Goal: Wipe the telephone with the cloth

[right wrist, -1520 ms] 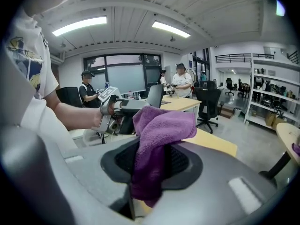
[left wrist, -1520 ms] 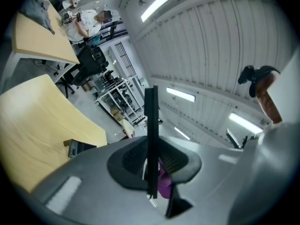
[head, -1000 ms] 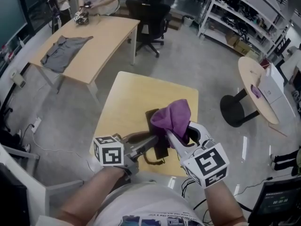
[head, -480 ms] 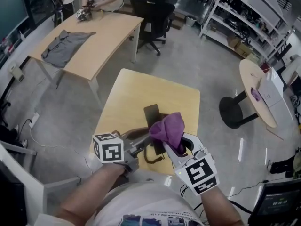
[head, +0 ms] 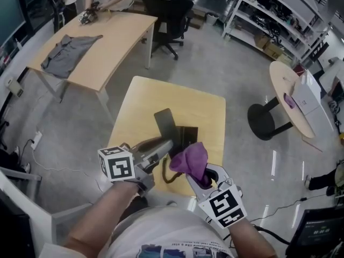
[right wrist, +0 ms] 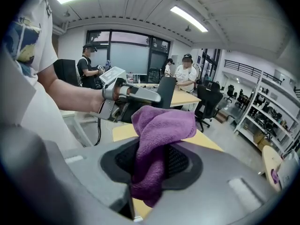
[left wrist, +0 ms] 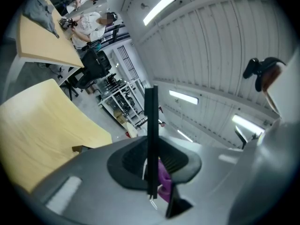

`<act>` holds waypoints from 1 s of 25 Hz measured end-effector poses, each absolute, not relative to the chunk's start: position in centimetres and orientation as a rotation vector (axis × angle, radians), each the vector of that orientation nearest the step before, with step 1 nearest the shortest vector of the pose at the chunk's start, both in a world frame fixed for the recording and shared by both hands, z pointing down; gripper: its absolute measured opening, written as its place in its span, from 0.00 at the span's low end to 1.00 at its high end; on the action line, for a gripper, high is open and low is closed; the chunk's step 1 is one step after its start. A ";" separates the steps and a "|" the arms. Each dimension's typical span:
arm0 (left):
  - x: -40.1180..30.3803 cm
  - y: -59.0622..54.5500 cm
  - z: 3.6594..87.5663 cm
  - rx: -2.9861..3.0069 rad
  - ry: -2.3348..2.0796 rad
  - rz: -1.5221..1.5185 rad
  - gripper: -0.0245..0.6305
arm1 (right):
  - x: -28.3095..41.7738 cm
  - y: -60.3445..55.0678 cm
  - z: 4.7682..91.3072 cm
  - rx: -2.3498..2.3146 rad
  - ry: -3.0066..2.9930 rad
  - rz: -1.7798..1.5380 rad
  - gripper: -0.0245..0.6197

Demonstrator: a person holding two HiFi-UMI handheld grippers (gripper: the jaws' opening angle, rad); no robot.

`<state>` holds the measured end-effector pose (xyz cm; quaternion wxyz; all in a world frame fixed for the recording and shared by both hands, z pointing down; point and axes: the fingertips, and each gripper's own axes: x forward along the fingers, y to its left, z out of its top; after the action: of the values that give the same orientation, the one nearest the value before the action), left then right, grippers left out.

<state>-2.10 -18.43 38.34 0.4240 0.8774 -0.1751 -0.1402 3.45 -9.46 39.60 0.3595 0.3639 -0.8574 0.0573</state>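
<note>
We hold the left gripper [head: 163, 147] above the near edge of the table [head: 156, 98], its jaws clamped on the telephone [head: 167, 126]. The telephone is a flat black slab raised and tilted over the table's near half, and the left gripper view shows it edge-on between the pads. Our right gripper [head: 201, 172] sits just off the table's near right corner. Its jaws are closed on the purple cloth [head: 188, 157], which bunches up out of them. Over the table's near edge the cloth sits right at the telephone's lower end, though we cannot tell whether they touch.
</note>
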 end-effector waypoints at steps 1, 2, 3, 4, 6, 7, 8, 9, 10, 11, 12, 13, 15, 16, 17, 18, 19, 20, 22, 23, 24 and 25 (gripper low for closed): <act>-2.2 -18.5 38.3 2.195 -0.437 -0.353 0.16 | 3.6 -9.3 39.7 0.939 -2.207 0.152 0.22; -2.2 -18.6 38.3 2.195 -0.435 -0.353 0.16 | 3.7 -9.2 39.6 0.940 -2.205 0.151 0.22; -2.2 -18.7 38.4 2.194 -0.434 -0.352 0.16 | 3.7 -9.2 39.2 0.942 -2.207 0.146 0.22; -2.2 -18.6 38.4 2.193 -0.433 -0.346 0.16 | 3.7 -9.2 38.6 0.945 -2.213 0.136 0.22; -1.9 -18.4 38.7 2.200 -0.426 -0.327 0.16 | 3.5 -9.7 36.8 0.963 -2.234 0.096 0.22; -1.7 -18.3 38.9 2.205 -0.421 -0.319 0.16 | 3.4 -10.2 35.8 0.977 -2.245 0.067 0.22; -1.5 -18.0 39.1 2.206 -0.416 -0.312 0.16 | 3.3 -10.8 34.8 0.992 -2.252 0.036 0.22; -1.2 -17.8 39.3 2.207 -0.411 -0.307 0.16 | 3.2 -11.5 34.0 1.008 -2.257 0.008 0.22; -1.0 -17.5 39.4 2.207 -0.405 -0.300 0.16 | 3.1 -12.2 33.3 1.022 -2.259 -0.015 0.22; -0.7 -17.3 39.6 2.209 -0.398 -0.290 0.16 | 2.9 -12.9 32.7 1.033 -2.261 -0.036 0.22; -0.5 -17.0 39.7 2.213 -0.389 -0.278 0.16 | 2.6 -13.5 32.2 1.040 -2.263 -0.055 0.22; -0.3 -16.8 39.9 2.218 -0.380 -0.266 0.16 | 2.3 -14.2 31.8 1.044 -2.264 -0.070 0.22; 0.0 -16.3 40.2 2.227 -0.366 -0.248 0.16 | 1.6 -15.3 31.4 1.045 -2.266 -0.094 0.22; 0.1 -16.1 40.3 2.229 -0.363 -0.243 0.16 | 1.3 -15.7 31.4 1.043 -2.265 -0.104 0.22; 0.1 -16.0 40.4 2.230 -0.362 -0.239 0.16 | 0.9 -15.9 31.4 1.036 -2.262 -0.112 0.22; 0.1 -15.8 40.5 2.229 -0.364 -0.236 0.16 | 0.5 -16.0 31.6 1.025 -2.259 -0.117 0.22; 0.0 -15.8 40.6 2.226 -0.367 -0.235 0.16 | 0.2 -15.9 31.9 1.010 -2.257 -0.117 0.22; 0.0 -15.7 40.6 2.223 -0.370 -0.235 0.16 | -0.1 -15.7 32.2 0.993 -2.256 -0.112 0.22; -0.3 -15.9 40.5 2.216 -0.380 -0.240 0.16 | -0.4 -15.3 32.9 0.966 -2.255 -0.095 0.22; -0.5 -16.1 40.4 2.214 -0.385 -0.243 0.16 | -0.4 -15.1 33.2 0.958 -2.256 -0.086 0.22; -0.7 -16.2 40.3 2.213 -0.390 -0.248 0.16 | -0.4 -14.9 33.5 0.953 -2.256 -0.078 0.22; -0.9 -16.4 40.2 2.212 -0.394 -0.252 0.16 | -0.4 -14.7 33.7 0.948 -2.255 -0.070 0.22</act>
<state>-0.92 -16.41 40.23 0.4261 0.8851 -0.1576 -0.1010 -0.38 -14.73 33.73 0.3404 0.3643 -0.8664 -0.0269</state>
